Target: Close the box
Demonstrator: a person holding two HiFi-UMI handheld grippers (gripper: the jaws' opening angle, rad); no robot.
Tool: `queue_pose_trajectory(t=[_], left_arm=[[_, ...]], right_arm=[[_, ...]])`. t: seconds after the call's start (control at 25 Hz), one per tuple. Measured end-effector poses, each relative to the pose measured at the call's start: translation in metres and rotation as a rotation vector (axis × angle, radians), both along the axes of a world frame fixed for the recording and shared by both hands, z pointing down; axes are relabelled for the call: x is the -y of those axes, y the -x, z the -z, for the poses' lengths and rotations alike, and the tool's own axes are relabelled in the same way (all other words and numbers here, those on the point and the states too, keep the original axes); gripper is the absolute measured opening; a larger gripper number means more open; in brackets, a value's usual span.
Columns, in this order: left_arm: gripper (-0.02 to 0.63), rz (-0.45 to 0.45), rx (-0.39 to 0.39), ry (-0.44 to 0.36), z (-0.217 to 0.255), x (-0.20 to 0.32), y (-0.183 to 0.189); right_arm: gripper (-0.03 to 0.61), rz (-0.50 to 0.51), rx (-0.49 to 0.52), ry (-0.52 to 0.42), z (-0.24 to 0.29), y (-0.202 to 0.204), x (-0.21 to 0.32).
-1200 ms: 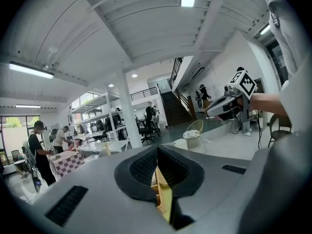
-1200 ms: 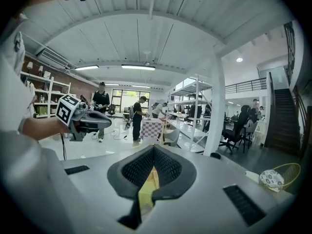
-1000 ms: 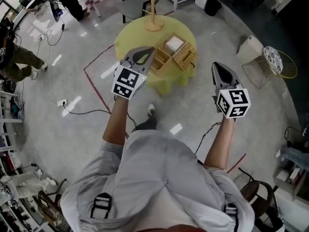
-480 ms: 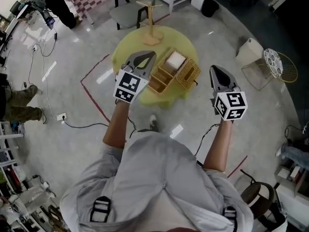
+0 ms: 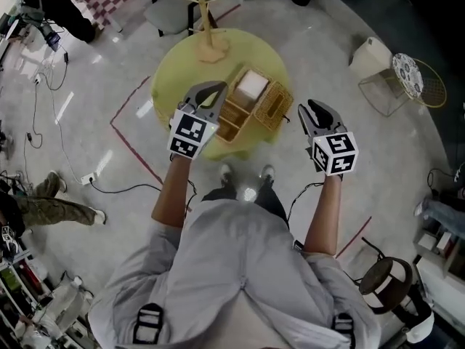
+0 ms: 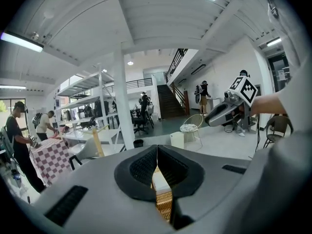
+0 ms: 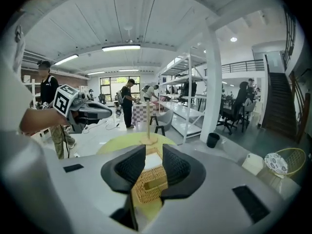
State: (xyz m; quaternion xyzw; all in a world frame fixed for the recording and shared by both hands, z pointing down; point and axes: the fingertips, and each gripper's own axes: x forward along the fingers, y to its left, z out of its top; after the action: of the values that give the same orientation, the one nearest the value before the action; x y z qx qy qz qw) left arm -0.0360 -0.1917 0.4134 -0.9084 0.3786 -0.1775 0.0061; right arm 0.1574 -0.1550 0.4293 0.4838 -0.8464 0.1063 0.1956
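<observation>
head view, box part-hidden, left hand-held gripper closed, right hand-held gripper opening empty

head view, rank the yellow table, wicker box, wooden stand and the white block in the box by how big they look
1. yellow table
2. wicker box
3. wooden stand and white block: these look about alike, so they are not ranked.

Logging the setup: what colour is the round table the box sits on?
Pale yellow table; it shows best in the head view.
</observation>
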Motion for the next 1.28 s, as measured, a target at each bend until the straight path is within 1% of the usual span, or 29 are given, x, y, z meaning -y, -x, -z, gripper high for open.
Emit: queue_pose_trajectory(t=[0.28, 0.48, 0.64, 0.8, 0.96, 1.28], left_arm=[[0.029, 0.042, 0.035, 0.106, -0.056, 0.004, -0.044], [0.029, 0.082, 0.045, 0.163, -0.087, 0.006, -0.058], [0.029, 0.123, 0.057, 0.206, -0.114, 0.006, -0.058], [0.029, 0.174, 0.071, 0.256, -0.138, 0.000, -0.053], [0.029, 0.216, 0.074, 0.286, -0.156, -0.005, -0.048], [0.029, 0.245, 0.080, 0.331, -0.178, -0.014, -0.046]], right_arm=[[0.138, 0.071, -0.058, 0.163, -0.089, -0.034, 0.009], [0.141, 0.113, -0.094, 0.240, -0.144, -0.045, 0.016], [0.146, 0.149, -0.098, 0.310, -0.188, -0.048, 0.021], [0.153, 0.190, -0.123, 0.380, -0.230, -0.049, 0.020], [0.153, 0.202, -0.141, 0.417, -0.262, -0.049, 0.024], [0.156, 0.233, -0.175, 0.484, -0.306, -0.043, 0.026]])
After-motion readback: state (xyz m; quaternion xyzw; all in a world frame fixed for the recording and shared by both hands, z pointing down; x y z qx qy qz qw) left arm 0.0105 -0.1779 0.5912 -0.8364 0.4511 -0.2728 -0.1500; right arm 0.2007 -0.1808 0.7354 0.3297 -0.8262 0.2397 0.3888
